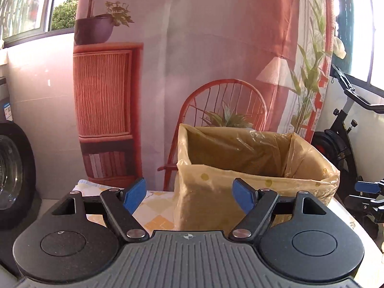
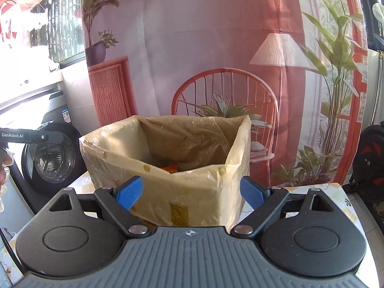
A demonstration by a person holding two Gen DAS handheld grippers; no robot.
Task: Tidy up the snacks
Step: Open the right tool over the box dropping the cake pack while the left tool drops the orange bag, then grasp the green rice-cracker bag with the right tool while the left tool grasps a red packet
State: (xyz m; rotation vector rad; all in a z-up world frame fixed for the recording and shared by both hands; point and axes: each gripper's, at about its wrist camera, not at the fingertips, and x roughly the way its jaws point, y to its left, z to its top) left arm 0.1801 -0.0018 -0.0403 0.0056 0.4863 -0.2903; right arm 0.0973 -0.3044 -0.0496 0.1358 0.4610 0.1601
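A cardboard box lined with a yellowish plastic bag (image 1: pixel 252 180) stands on the table in front of both grippers; it also shows in the right wrist view (image 2: pixel 168 175). An orange snack packet (image 2: pixel 171 168) is just visible inside it. My left gripper (image 1: pixel 189 195) is open and empty, just short of the box's near left corner. My right gripper (image 2: pixel 190 193) is open and empty, its blue pads (image 2: pixel 128 195) either side of the box's near corner. The right gripper also shows at the right edge of the left wrist view (image 1: pixel 367 192).
The table has a yellow and white checked cloth (image 1: pixel 153 208). A printed backdrop (image 1: pixel 192 72) of a chair, lamp and plants hangs behind it. A washing machine (image 2: pixel 52 153) stands at left, an exercise bike (image 1: pixel 345 132) at right. The left gripper's body (image 2: pixel 31 135) reaches in at left.
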